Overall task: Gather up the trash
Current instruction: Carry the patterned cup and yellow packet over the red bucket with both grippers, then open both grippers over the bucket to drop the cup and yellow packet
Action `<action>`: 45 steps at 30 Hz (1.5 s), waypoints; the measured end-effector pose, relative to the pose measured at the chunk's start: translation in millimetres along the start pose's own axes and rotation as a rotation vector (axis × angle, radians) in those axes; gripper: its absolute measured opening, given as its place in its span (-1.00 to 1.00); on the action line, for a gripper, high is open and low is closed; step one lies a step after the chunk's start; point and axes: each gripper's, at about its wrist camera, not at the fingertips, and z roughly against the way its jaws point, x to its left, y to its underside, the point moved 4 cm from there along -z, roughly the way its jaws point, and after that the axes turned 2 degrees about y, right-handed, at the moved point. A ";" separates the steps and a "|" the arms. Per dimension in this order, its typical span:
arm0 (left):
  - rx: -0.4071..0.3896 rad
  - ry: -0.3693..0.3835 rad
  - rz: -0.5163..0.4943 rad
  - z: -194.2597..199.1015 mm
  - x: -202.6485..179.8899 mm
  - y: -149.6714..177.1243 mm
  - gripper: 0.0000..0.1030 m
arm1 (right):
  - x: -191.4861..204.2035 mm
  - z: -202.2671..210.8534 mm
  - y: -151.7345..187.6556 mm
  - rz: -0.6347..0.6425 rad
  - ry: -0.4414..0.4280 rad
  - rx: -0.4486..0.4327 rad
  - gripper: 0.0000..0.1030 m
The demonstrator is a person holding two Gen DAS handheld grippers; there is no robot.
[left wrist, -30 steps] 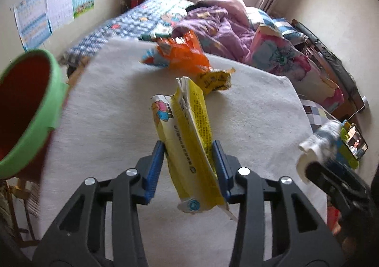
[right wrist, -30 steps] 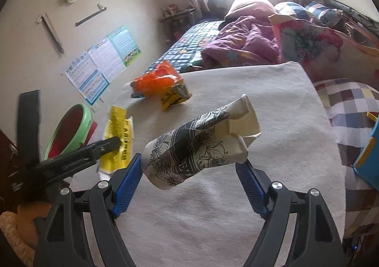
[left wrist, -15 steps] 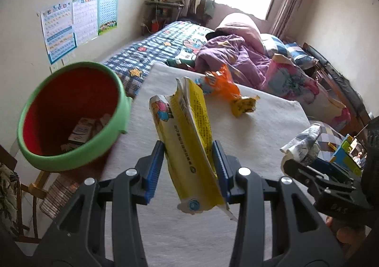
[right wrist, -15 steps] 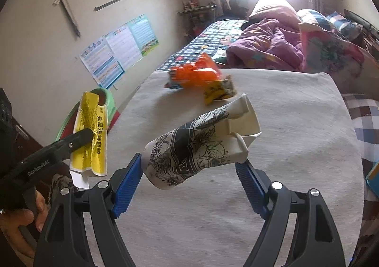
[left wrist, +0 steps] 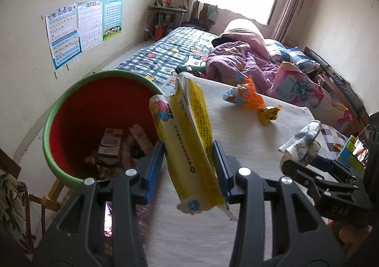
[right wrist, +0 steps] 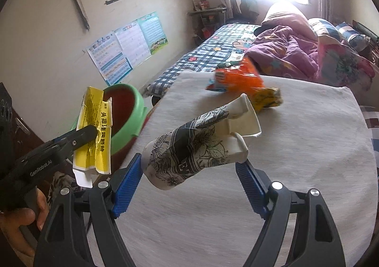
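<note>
Far left: bin (left wrist: 71,110), round plastic, green rim, red inside, standing off the table edge w/ small cartons and wrappers already at the bottom. It sits there as the drop point, so both hands aim that way.

Left gripper (left wrist: 189,162): blue ribbed pads clamped on a yellow wrapper (left wrist: 189,139), held upright, approx at the bin's near rim, not yet over the opening. Pads pinch it at mid-length; probably because the thing is flat, thin, glossy film/card that would flop if held by an end. Top is torn open, bottom end hangs below the pads. In the right wrist view the same wrapper shows creased and foil-like in front of the bin.

Centre: table (right wrist: 308,148) under a pale grey cloth, matte, slightly fuzzy. Near its far edge lie an orange snack bag (right wrist: 239,77), crinkly and shiny, and a small yellow packet (right wrist: 267,98) touching it. Both untouched, so still to collect.

Right gripper (right wrist: 191,179): jaws wide, closed on a crushed paper cup (right wrist: 201,146), white w/ black floral print, lying crosswise, rim end flattened and folded. Left pad presses the base end; right pad's contact is hidden behind the crumpled rim. Cup is clear above the cloth, well short of the bin.

Behind: bed, checked blanket, purple quilt.
</note>
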 end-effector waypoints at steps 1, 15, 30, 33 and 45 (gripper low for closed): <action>0.001 0.000 -0.001 -0.1 6.8 -1.0 -0.21 | 4.5 -2.8 -1.1 -0.001 0.002 0.001 0.49; 0.028 -0.046 0.049 -10.0 102.4 -14.4 -0.21 | 85.3 -50.1 -39.0 0.064 -0.023 -0.014 0.49; 0.054 -0.041 0.063 -21.4 142.1 -22.4 -0.21 | 140.0 -92.8 -57.4 0.157 -0.040 0.020 0.49; 0.056 -0.038 0.066 -23.1 142.9 -21.7 -0.20 | 145.2 -99.1 -53.6 0.171 -0.033 0.041 0.49; 0.059 -0.048 0.090 -24.7 148.6 -21.3 0.01 | 156.0 -112.2 -47.3 0.202 -0.040 0.068 0.51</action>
